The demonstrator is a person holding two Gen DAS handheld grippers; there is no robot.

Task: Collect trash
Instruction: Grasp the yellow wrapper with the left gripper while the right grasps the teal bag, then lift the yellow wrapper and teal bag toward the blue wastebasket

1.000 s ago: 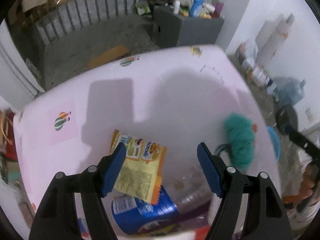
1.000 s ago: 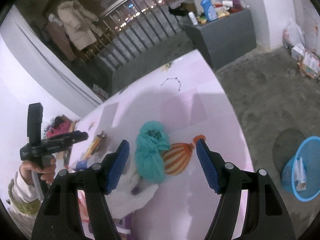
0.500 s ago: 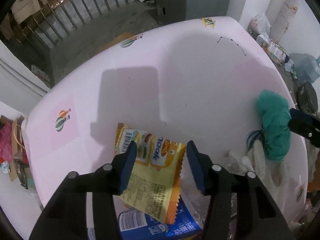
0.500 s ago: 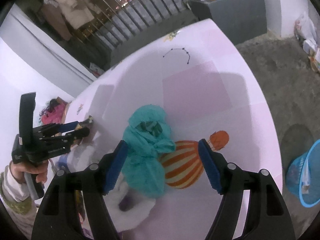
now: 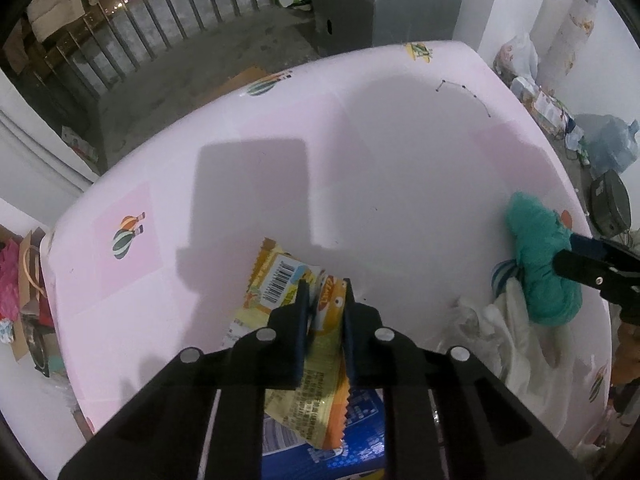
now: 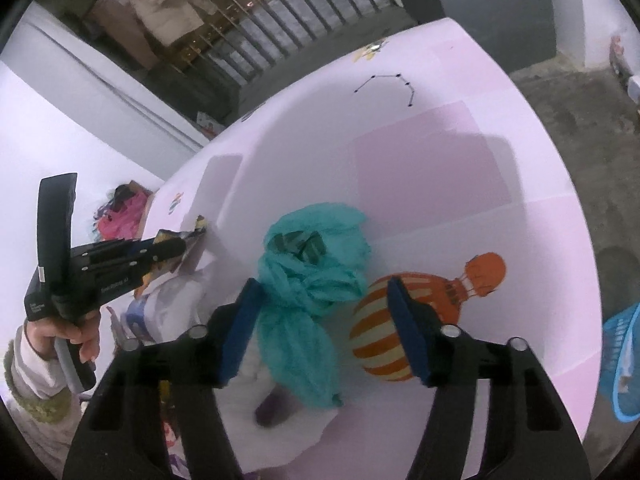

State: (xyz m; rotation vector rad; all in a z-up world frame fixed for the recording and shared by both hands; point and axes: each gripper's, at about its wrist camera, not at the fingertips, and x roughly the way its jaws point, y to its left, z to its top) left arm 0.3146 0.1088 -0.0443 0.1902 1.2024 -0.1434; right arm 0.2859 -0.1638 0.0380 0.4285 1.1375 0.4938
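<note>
1. we are working over the pink table (image 5: 400,168), with the trash piled at its near edge, and a blue basket (image 6: 624,356) is sitting on the floor off the table's right side, well apart from the pile; we are judging it to be where the trash is headed.
2. we are reaching the right gripper (image 6: 324,320) down onto the teal plastic bag (image 6: 312,280), a knotted bundle whose long axis is running away from us, roughly along the line the fingers are pointing. it is lying off-centre between the jaws, pressed against the left pad (image 6: 240,332) and leaving a clear gap to the right one. the jaws are closing but not yet pinching it from both sides, so we are counting it as not held.
3. we are closing the left gripper (image 5: 325,312) on the yellow snack wrapper (image 5: 280,280), which is lying flat on the table and partly over a blue package (image 5: 360,420). the jaws are nearly together, with the wrapper's middle bunching between the pads and both of its ends sticking out beyond them.
4. for the teal plastic bag, the right hand is plainly the nearer one, and we are judging that a small shift to the left would centre it before the squeeze.
</note>
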